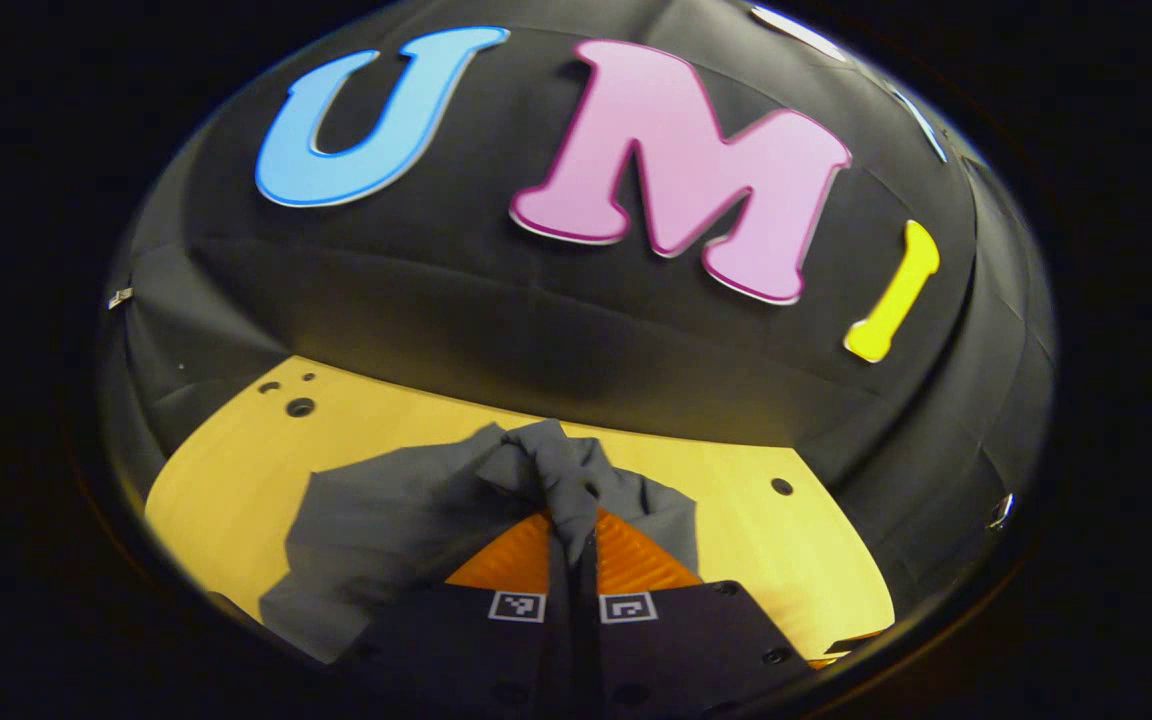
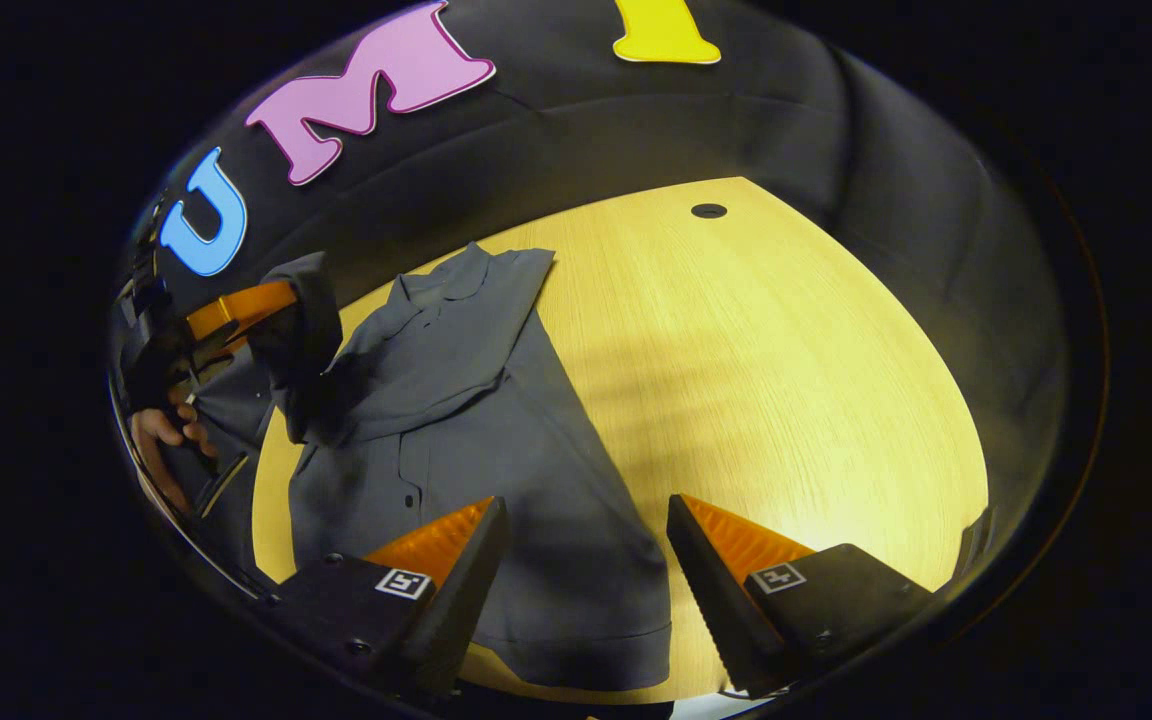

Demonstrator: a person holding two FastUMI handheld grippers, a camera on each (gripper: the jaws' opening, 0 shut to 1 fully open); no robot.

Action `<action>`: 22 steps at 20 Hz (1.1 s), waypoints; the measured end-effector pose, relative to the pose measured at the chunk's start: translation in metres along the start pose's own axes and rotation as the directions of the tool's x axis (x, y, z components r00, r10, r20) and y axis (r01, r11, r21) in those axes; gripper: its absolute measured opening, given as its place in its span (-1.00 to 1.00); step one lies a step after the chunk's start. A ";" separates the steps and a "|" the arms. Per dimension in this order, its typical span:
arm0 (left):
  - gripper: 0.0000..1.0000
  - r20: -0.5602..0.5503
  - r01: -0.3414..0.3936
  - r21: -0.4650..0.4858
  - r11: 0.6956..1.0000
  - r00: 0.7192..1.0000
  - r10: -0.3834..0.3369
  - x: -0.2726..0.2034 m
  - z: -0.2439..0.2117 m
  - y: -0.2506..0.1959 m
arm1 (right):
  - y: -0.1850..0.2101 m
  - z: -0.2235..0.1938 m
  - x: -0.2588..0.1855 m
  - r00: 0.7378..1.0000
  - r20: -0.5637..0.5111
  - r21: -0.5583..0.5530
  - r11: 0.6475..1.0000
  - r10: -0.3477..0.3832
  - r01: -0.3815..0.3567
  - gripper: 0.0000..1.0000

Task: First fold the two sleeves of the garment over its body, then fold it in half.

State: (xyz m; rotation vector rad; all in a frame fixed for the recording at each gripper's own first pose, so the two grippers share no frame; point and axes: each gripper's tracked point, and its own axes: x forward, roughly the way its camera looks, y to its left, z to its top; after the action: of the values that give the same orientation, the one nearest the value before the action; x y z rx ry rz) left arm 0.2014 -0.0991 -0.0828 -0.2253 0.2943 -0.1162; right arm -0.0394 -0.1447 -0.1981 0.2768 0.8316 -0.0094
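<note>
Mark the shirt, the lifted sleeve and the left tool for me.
shirt (image 2: 496, 440): right gripper view, front panel.
sleeve (image 1: 566, 480): left gripper view, pinched bunch.
left tool (image 2: 236, 308): right gripper view, orange finger.

The garment (image 2: 476, 420) is spread on the worktop (image 2: 786, 380). One sleeve (image 2: 301, 340) is lifted above its left side by the left tool (image 2: 276, 305); the right tool (image 2: 586, 560) is held over the hem.

Dim booth, warm overhead light pooling on the table (image 2: 786, 380), soft shadows, sharp focus, strong fisheye bending at edges.
</note>
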 end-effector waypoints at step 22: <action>0.93 -0.197 0.023 0.203 0.979 0.980 0.018 -0.076 -0.104 0.078 | -0.019 -0.070 0.012 0.983 -0.160 0.060 0.993 -0.089 0.099 0.98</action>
State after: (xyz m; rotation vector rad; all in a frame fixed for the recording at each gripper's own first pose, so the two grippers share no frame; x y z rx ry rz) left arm 0.1041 -0.0336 -0.1775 -0.0095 0.4772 -0.1708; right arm -0.0843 -0.1442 -0.2558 0.3043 1.0020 -0.1056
